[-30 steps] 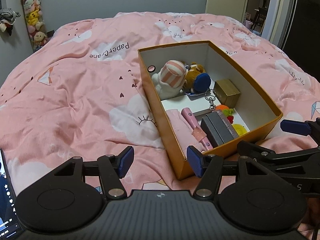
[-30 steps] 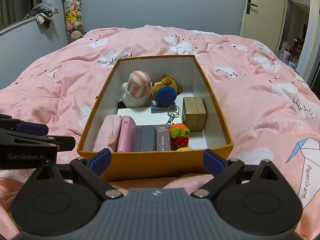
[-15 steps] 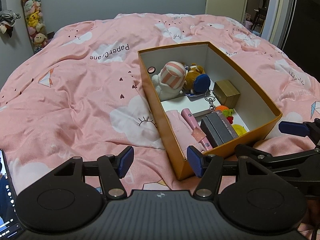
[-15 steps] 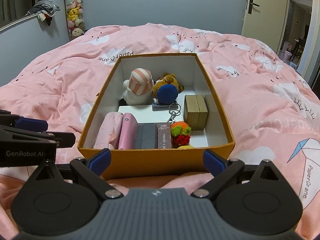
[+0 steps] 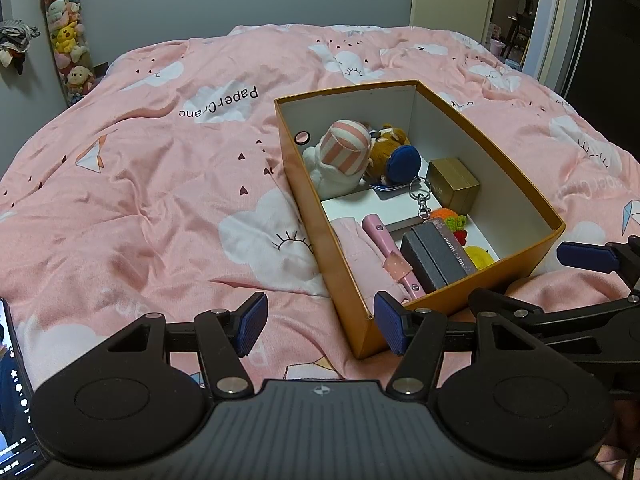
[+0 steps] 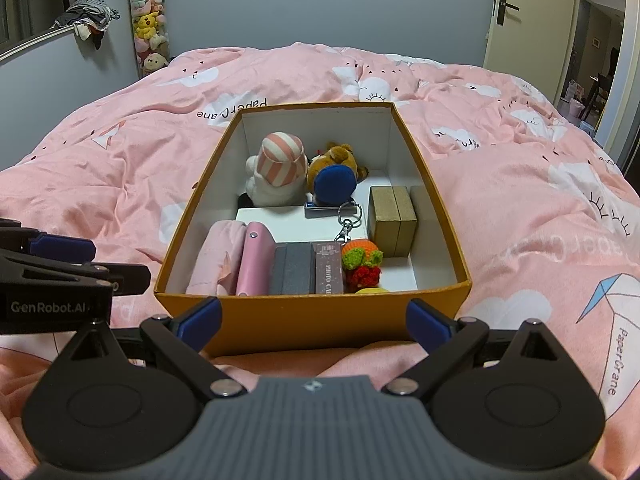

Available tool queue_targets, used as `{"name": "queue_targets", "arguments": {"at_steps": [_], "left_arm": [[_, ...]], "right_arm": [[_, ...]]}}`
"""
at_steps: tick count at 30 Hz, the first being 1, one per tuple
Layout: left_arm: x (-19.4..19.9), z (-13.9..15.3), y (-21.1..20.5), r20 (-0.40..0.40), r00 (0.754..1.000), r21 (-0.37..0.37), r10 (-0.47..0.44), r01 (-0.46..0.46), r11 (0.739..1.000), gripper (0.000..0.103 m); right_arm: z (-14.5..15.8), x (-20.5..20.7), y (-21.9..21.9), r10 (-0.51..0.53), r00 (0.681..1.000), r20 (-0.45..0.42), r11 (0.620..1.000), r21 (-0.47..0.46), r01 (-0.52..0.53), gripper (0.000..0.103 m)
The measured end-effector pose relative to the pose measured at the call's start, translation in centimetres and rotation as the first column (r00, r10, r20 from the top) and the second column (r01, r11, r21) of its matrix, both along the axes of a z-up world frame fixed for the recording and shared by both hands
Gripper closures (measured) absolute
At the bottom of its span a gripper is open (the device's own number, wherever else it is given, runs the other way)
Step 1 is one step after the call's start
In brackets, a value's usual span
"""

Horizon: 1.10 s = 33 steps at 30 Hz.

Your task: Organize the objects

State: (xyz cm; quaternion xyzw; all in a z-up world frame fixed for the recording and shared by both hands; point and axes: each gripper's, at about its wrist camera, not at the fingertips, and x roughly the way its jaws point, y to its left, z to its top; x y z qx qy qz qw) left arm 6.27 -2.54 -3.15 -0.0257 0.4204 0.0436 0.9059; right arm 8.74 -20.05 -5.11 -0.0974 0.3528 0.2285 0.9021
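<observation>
An open orange box (image 6: 312,316) (image 5: 516,268) sits on the pink bedspread. Inside are a striped-hat plush (image 6: 278,168), a brown bear with a blue cap (image 6: 334,182), a gold box (image 6: 392,220), a pink case (image 6: 256,258), dark card boxes (image 6: 294,268), a keyring (image 6: 348,224) and knitted fruit (image 6: 362,264). My right gripper (image 6: 314,322) is open and empty in front of the box's near wall. My left gripper (image 5: 320,328) is open and empty at the box's near left corner.
A pink duvet (image 5: 140,200) with cloud prints covers the bed. A phone (image 5: 12,392) lies at the left edge of the left wrist view. A column of plush toys (image 6: 148,28) hangs on the far wall. A door (image 6: 504,12) stands at the right.
Both grippers have drifted slightly, so the box sits a touch lower in the views. Nothing was grasped or released, and the objects in the box have not moved.
</observation>
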Motion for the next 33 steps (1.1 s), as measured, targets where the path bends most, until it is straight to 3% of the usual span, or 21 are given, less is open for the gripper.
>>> {"name": "queue_targets", "arguments": {"at_steps": [33], "left_arm": [[0.00, 0.00, -0.14, 0.001, 1.000, 0.002, 0.000, 0.000, 1.000, 0.032]], "right_arm": [[-0.48, 0.01, 0.04, -0.013, 1.000, -0.025, 1.000, 0.005, 0.013, 0.005]]}}
